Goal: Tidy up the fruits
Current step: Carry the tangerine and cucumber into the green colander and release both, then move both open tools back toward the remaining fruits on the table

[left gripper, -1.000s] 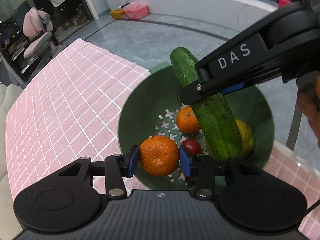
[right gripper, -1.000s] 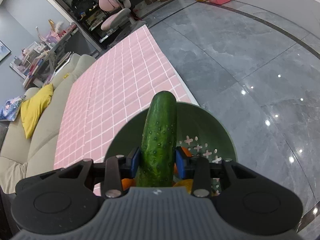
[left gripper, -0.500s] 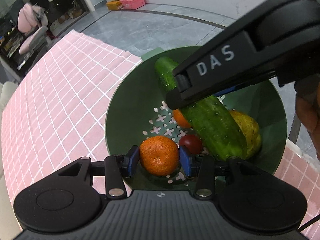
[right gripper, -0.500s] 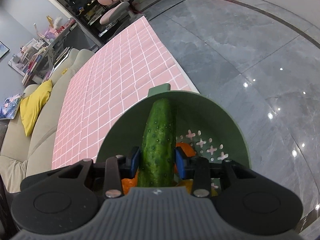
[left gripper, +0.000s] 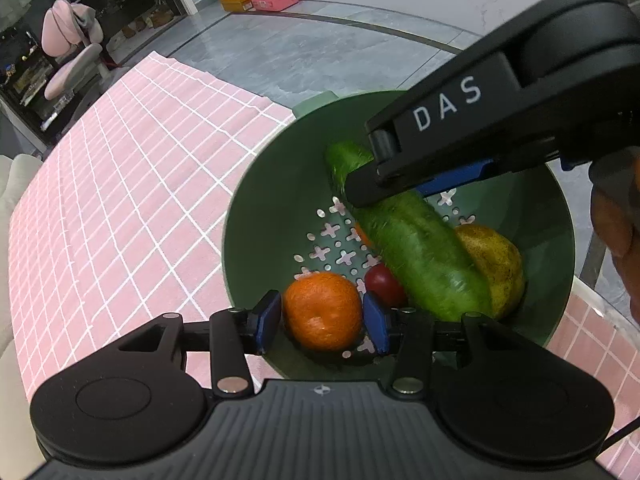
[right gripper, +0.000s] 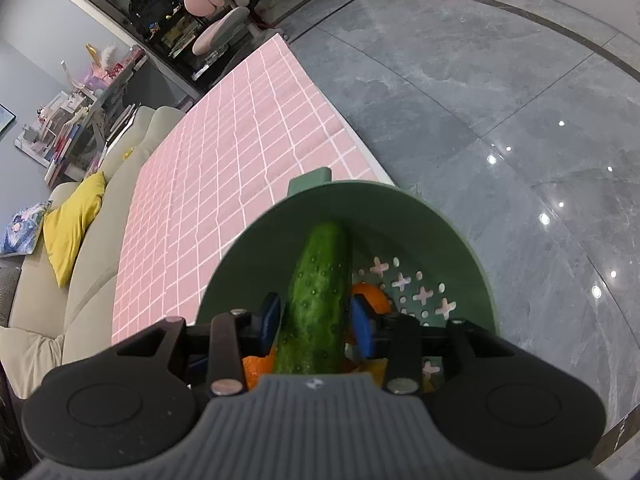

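Note:
A green colander bowl point(left gripper: 256, 216) sits at the edge of the pink checked cloth point(left gripper: 120, 184). My left gripper point(left gripper: 322, 316) is shut on an orange mandarin point(left gripper: 322, 310) low inside the bowl. My right gripper point(right gripper: 318, 318) stands slightly apart around a cucumber point(right gripper: 320, 292); its jaws have just spread and the cucumber lies in the bowl, also showing blurred in the left wrist view point(left gripper: 420, 256). A small red fruit point(left gripper: 382, 282), a yellow pear point(left gripper: 496, 264) and a second mandarin point(right gripper: 370, 294) lie in the bowl.
The bowl point(right gripper: 472, 264) stands at the table's corner, with grey tiled floor point(right gripper: 500, 100) beyond. A beige sofa with a yellow cushion point(right gripper: 74, 224) runs along the far side of the cloth. Pink chairs point(left gripper: 72, 52) stand in the background.
Both grippers have dropped lower into the bowl. The right gripper's jaws have opened a little and the cucumber has come down onto the fruit. The left gripper still holds the mandarin.

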Action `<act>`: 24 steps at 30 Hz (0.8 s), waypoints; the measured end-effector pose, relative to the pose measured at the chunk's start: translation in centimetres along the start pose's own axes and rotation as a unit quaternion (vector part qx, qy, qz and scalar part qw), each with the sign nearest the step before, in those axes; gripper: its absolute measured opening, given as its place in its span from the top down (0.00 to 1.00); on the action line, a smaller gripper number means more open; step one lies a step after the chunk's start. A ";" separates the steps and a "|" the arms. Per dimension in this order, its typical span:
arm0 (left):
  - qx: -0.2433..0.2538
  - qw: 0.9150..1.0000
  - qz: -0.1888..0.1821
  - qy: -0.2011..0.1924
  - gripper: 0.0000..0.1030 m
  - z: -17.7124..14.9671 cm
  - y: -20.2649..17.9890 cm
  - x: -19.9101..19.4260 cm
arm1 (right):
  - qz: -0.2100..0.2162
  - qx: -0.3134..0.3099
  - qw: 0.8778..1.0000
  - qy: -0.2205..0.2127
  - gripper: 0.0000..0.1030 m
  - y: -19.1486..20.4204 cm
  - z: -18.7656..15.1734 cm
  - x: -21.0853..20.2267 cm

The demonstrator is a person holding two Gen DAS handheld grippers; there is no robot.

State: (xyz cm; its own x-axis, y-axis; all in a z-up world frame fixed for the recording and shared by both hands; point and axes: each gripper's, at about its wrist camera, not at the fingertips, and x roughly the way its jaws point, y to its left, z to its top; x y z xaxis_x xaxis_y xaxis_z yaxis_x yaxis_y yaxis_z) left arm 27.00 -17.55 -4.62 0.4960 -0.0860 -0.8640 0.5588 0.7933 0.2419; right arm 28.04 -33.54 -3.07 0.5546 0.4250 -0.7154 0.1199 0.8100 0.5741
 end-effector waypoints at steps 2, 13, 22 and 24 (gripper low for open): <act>0.000 1.000 0.002 0.001 0.44 0.1 0.0 -0.1 | -0.001 0.001 1.000 0.000 0.64 -0.1 0.0 0.0; 0.002 1.000 0.001 -0.002 0.44 -0.2 -0.1 -1.2 | 0.004 0.010 1.000 -0.008 0.64 -0.6 0.1 -1.0; -0.010 1.000 0.007 -0.021 0.32 -0.5 0.8 -3.8 | 0.010 0.006 1.000 -0.015 0.64 -0.7 0.0 -2.5; -0.020 0.999 0.006 -0.026 0.32 -0.9 1.4 -4.8 | 0.011 0.006 1.000 -0.017 0.64 -0.7 -0.2 -2.9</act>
State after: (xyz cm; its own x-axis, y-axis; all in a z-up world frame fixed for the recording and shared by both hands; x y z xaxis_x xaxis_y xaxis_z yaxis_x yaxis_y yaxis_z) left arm 24.82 -15.53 -0.57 0.5363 -0.1063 -0.8373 0.5263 0.8177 0.2333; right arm 26.21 -35.28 -1.44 0.5843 0.4281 -0.6894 0.1168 0.7963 0.5935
